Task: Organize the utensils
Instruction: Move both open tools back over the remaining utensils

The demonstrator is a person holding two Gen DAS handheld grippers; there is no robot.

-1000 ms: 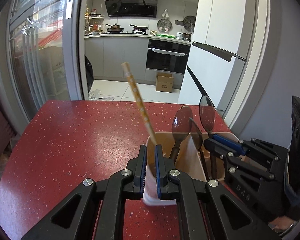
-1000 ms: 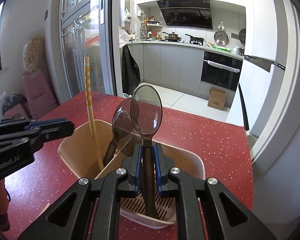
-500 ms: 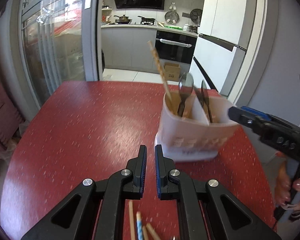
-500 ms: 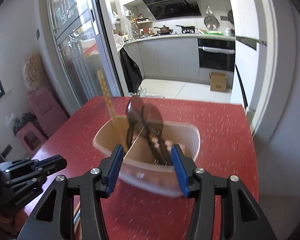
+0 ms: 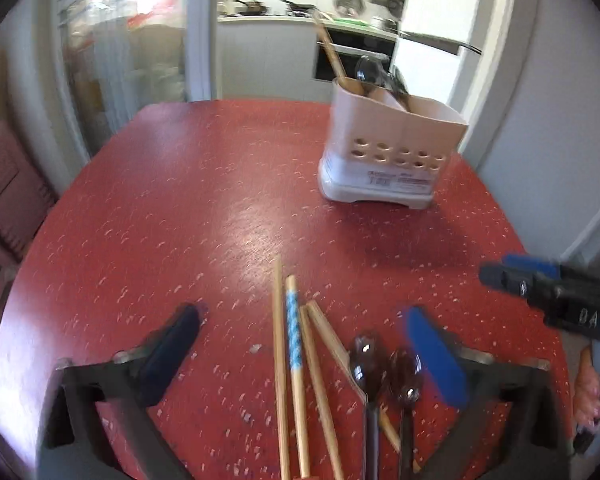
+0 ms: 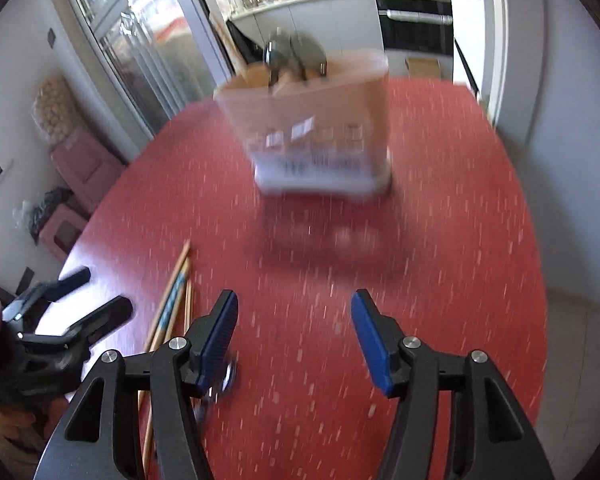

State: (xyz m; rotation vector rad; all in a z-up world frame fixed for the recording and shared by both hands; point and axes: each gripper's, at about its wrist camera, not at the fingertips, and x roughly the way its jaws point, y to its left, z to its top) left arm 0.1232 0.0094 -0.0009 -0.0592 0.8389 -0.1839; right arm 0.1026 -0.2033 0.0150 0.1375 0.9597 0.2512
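With your left gripper (image 5: 300, 356) opening wide over the chopsticks (image 5: 296, 364) and dark spoons (image 5: 384, 372) at the red table's (image 5: 180, 220) near edge and your right gripper (image 6: 294, 332) opening empty, pinch these light, stiff, slippery sticks mid-shaft.

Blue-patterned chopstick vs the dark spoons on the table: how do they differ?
1. The blue-patterned chopstick is a straight pale stick with a blue band; the dark spoons are glossy brown with rounded bowls.
2. The chopstick lies among three plain chopsticks; the spoons lie to their right as a pair.
Shared: all lie loose on the red table, pointing roughly toward the holder, not yet in it.
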